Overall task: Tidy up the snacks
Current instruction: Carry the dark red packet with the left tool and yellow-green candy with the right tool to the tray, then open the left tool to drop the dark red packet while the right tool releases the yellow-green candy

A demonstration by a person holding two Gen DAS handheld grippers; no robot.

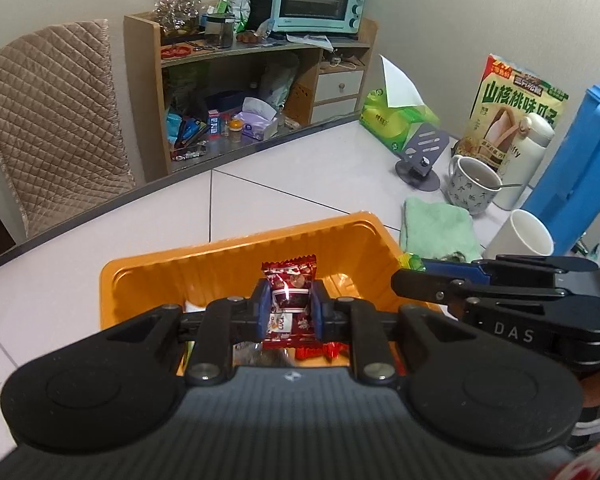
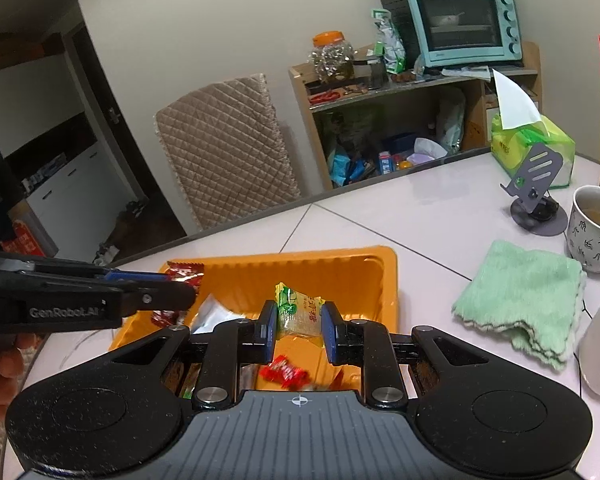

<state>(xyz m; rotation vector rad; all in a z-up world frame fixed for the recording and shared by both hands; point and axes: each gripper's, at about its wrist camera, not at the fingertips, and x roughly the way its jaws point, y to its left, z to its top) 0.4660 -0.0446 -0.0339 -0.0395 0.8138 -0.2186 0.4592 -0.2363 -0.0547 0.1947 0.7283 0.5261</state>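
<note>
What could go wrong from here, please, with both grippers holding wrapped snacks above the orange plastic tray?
1. The left gripper and right gripper hang close together over the orange plastic tray; they could knock each other.
2. The right gripper pinches the green-and-yellow wrapped snack by thin crinkly film, which might slip.
3. The filled patterned mug and white cup stand near the tray; a wide sweep of the right gripper could tip them.

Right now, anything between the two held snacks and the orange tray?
Nothing visible. The left gripper is shut on a red snack and the right gripper on a green-yellow snack, both over the open orange tray. Below lie only loose snacks, such as a small red candy.
</note>
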